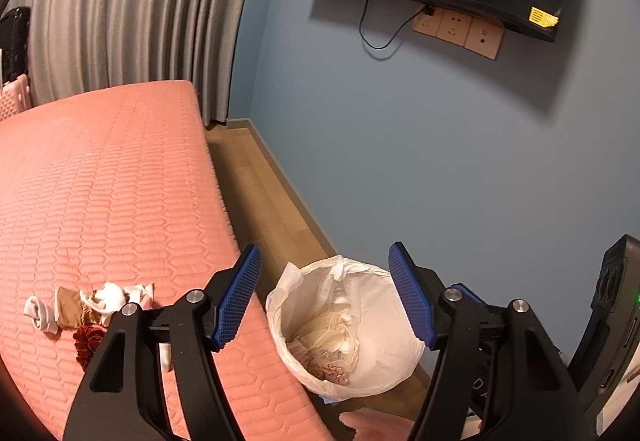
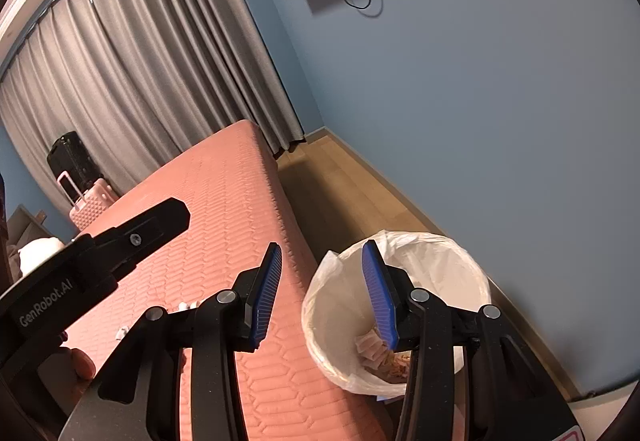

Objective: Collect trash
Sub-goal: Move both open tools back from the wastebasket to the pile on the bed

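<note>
Both grippers hang over the lined trash bin [image 1: 348, 325], jaws spread and empty: left gripper [image 1: 324, 293], right gripper [image 2: 320, 293]. Probably just dropped something in. Leftover trash pile [image 1: 88, 309] sits on the pink bed [image 1: 120, 181], left of the bin.

On my left gripper [image 2: 132, 237], seen from my right wrist, I read "GenRobot.AI" printed along its black body.
</note>
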The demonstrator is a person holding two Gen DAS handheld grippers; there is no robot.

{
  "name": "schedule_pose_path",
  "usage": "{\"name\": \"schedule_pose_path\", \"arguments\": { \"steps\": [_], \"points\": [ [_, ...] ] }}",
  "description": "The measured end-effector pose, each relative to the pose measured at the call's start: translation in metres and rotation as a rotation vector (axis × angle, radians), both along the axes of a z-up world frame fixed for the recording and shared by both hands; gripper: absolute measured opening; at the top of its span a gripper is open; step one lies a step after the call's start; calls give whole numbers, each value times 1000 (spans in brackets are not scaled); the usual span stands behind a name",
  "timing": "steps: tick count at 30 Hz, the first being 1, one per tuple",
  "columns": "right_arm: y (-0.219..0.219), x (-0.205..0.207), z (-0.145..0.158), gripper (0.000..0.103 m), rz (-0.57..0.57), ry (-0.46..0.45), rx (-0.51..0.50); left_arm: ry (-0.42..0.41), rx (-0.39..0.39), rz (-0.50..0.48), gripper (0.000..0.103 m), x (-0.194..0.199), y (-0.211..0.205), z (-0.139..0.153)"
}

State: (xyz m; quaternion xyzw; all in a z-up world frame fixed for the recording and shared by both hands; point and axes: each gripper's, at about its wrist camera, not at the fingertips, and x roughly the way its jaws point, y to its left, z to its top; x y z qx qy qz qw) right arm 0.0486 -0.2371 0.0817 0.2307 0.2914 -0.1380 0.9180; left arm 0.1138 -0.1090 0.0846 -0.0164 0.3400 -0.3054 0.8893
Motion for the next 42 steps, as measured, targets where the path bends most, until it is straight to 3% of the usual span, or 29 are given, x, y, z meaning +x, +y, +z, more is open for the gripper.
{"name": "schedule_pose_path", "arguments": {
  "steps": [3,22,42],
  "points": [
    [7,3,2,47,11,-1,-7,3,-6,17,63,1,8,0],
    [71,34,8,47,137,21,-49,23,-37,131,63,12,76,-6],
    [171,81,-8,47,316,81,-80,89,-64,307,63,35,172,-27]
  ]
}}
